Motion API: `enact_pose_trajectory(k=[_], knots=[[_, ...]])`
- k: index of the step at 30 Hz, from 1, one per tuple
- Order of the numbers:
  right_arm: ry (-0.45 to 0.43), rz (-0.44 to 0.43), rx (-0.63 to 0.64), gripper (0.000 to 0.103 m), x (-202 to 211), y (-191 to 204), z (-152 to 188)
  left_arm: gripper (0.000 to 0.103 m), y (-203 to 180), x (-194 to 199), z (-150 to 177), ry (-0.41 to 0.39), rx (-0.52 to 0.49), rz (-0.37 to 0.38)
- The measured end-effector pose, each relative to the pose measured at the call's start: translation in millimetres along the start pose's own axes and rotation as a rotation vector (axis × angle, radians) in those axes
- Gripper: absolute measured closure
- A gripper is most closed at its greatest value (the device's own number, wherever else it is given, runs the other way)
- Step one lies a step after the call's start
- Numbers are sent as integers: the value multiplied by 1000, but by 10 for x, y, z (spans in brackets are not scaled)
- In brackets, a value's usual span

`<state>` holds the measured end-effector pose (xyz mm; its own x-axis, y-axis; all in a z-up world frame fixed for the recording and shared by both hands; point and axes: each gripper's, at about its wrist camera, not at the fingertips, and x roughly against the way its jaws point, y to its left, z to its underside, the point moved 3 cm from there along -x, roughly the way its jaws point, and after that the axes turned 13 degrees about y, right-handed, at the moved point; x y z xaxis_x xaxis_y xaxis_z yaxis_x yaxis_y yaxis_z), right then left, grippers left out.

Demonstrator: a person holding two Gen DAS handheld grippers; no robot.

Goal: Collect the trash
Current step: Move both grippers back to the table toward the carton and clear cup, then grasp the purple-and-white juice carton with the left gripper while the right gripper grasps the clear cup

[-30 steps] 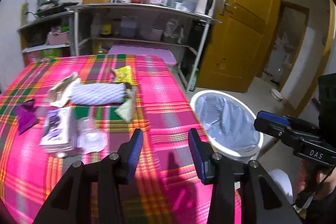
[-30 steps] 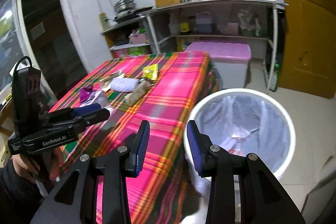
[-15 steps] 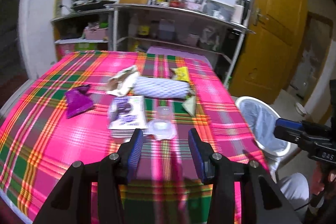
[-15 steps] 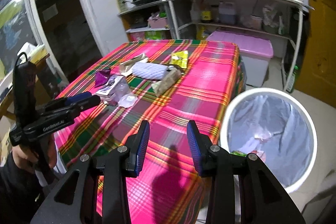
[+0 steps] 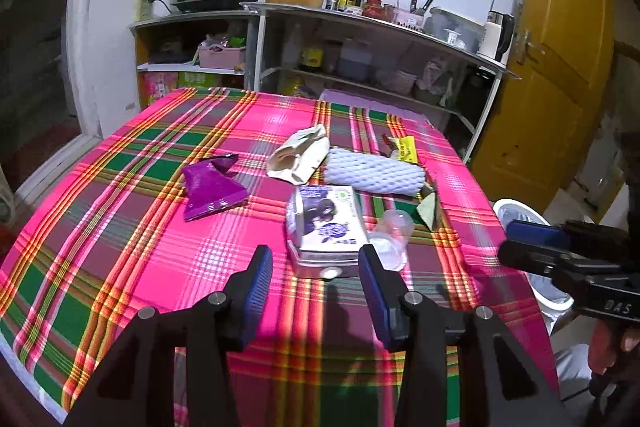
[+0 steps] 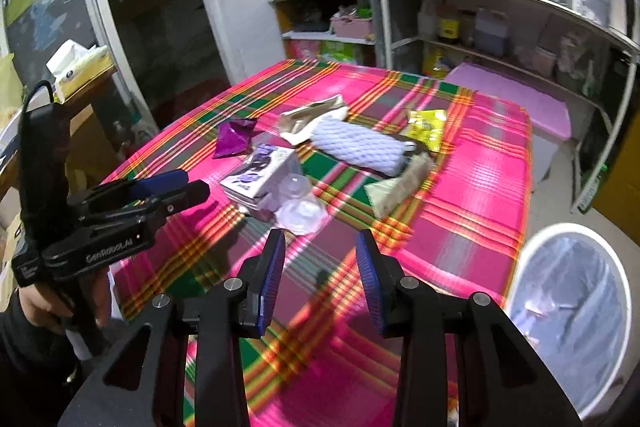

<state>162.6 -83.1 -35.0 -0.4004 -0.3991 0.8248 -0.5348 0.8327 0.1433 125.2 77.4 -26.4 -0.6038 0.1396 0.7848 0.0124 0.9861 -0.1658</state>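
Observation:
Trash lies on the pink plaid tablecloth (image 5: 120,227): a purple wrapper (image 5: 210,187), a white box with a purple picture (image 5: 326,223), a clear plastic cup (image 5: 390,235), a white foam net sleeve (image 5: 374,175), a beige paper bag (image 5: 300,157), a yellow packet (image 5: 406,149) and a tan wrapper (image 6: 400,187). My left gripper (image 5: 316,287) is open and empty just in front of the box. My right gripper (image 6: 320,275) is open and empty over the table's near right part. The white bin (image 6: 568,311) with a grey liner stands on the floor right of the table.
Metal shelves (image 5: 380,43) with bottles and containers stand behind the table. A pink lidded box (image 6: 508,99) sits behind the table. A yellow door (image 5: 560,67) is at the right. A dark doorway (image 6: 152,7) is at the left.
Both grippers have swung left, away from the bin and toward the trash on the table. The left gripper now faces the white box closely. Both stay open and empty.

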Motion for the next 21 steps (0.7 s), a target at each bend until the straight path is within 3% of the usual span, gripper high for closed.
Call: enact_pose_trajectory(k=[18,21], knots=[[108,-21,22,65,-648,205,-478,59,349,-26,15,2,53,11],[106,-14,4,75,-683,178,-489,59,348,-39,2,6,50,16]])
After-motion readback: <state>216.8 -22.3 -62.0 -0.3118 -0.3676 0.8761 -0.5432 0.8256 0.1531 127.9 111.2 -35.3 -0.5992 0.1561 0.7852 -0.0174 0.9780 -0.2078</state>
